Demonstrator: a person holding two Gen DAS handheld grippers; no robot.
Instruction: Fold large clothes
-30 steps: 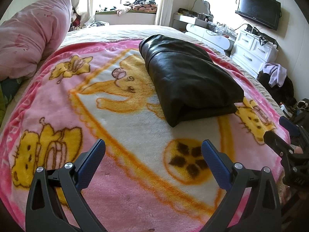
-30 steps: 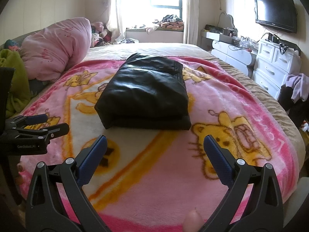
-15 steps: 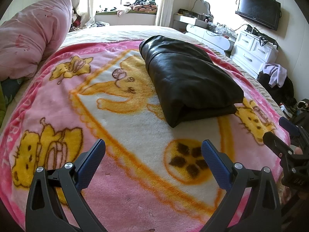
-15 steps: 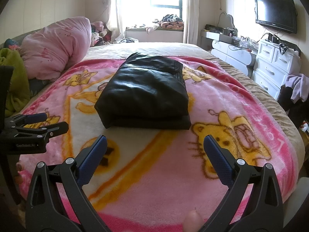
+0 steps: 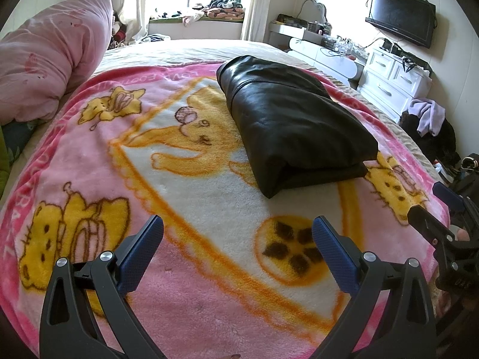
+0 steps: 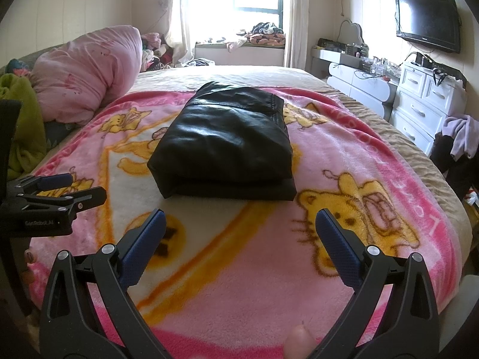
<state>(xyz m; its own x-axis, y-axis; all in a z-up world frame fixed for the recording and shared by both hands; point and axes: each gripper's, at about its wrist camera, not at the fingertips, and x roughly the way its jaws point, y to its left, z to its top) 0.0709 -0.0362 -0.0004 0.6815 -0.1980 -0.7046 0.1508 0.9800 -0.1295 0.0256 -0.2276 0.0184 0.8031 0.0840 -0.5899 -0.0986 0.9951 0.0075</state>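
A black leather-like garment [image 5: 287, 119] lies folded into a thick rectangle on the pink cartoon blanket [image 5: 185, 197]; it also shows in the right wrist view [image 6: 227, 143]. My left gripper [image 5: 238, 230] is open and empty, held above the blanket short of the garment's near edge. My right gripper [image 6: 238, 224] is open and empty, also short of the garment. Each gripper shows in the other's view: the right one at the right edge [image 5: 434, 209], the left one at the left edge [image 6: 69, 188].
A pink duvet roll [image 6: 89, 71] and green bedding [image 6: 21, 125] lie at the bed's left. White drawers [image 6: 425, 101] with a TV [image 6: 428, 24] above stand along the right wall. Clothes [image 6: 461, 137] hang by the bed's right edge.
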